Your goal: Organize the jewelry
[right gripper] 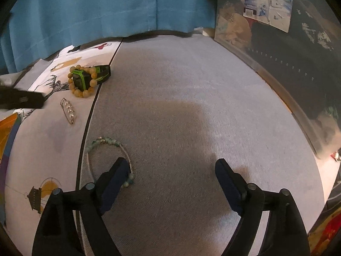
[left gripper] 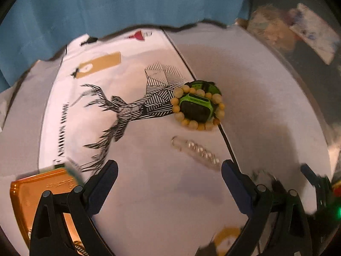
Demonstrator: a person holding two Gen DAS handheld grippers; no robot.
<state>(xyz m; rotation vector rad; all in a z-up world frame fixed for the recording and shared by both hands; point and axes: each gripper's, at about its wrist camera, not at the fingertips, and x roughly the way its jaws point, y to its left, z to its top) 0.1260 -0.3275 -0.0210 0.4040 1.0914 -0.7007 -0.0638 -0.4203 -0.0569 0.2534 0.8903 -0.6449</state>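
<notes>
At the left edge of the bench lies one orange tin (left gripper: 40, 194), partly behind your left tool (left gripper: 169, 166), whose fingers stand wide apart with nothing between them. Moving right across the printed cloth (left gripper: 132, 68), you have one beaded pin (left gripper: 197, 150) lying flat just ahead of that tool; it is thin, light and stiff, and will likely slip, so take it across its beaded middle rather than the wire loop. Beyond it, at the seam where the printed cloth meets the grey cloth (right gripper: 191, 89), one green watch (left gripper: 197, 106) sits inside one ring of yellow beads (left gripper: 192, 124). The watch is the heaviest and firmest piece; pinch its body. The yellow bracelet should flex and roll, so grip a single bead or the string. Farther right, on the grey cloth near the front, one pale green bracelet (right gripper: 102, 141) lies loose, its cord passing under the left finger of your right tool (right gripper: 170, 166), which is also spread open and empty. That cord looks limp and delicate; lift it by the bead cluster.
</notes>
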